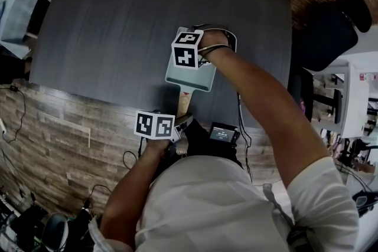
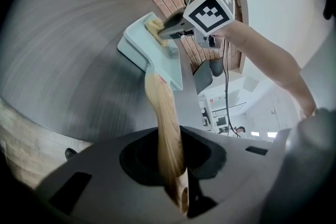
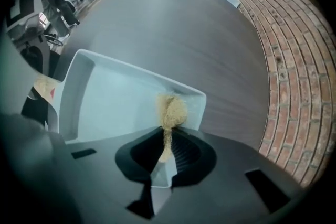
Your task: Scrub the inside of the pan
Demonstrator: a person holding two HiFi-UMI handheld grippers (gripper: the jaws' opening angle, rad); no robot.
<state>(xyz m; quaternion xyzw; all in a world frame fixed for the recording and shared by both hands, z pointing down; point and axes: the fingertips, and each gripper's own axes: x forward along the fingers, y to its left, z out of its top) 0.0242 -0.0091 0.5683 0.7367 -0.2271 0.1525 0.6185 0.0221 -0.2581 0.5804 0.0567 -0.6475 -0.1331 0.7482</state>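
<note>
A pale blue rectangular pan (image 1: 190, 75) lies on the dark grey table (image 1: 118, 20), its wooden handle (image 1: 183, 101) pointing toward me. My left gripper (image 1: 179, 121) is shut on the handle (image 2: 163, 123), which runs straight between its jaws. My right gripper (image 1: 192, 55) points steeply down into the pan and is shut on a tan scrubber (image 3: 171, 112). The scrubber rests against the pan's inside (image 3: 115, 102), in a corner by the far wall. In the left gripper view the pan (image 2: 168, 68), the scrubber (image 2: 156, 25) and the right gripper (image 2: 173, 29) all show ahead.
The table's near edge runs just under the handle, with wood-look flooring (image 1: 65, 144) below it. A brick wall (image 3: 299, 60) stands beyond the table. A dark chair (image 1: 328, 32) sits to the right, and a small device (image 1: 223, 134) hangs at my waist.
</note>
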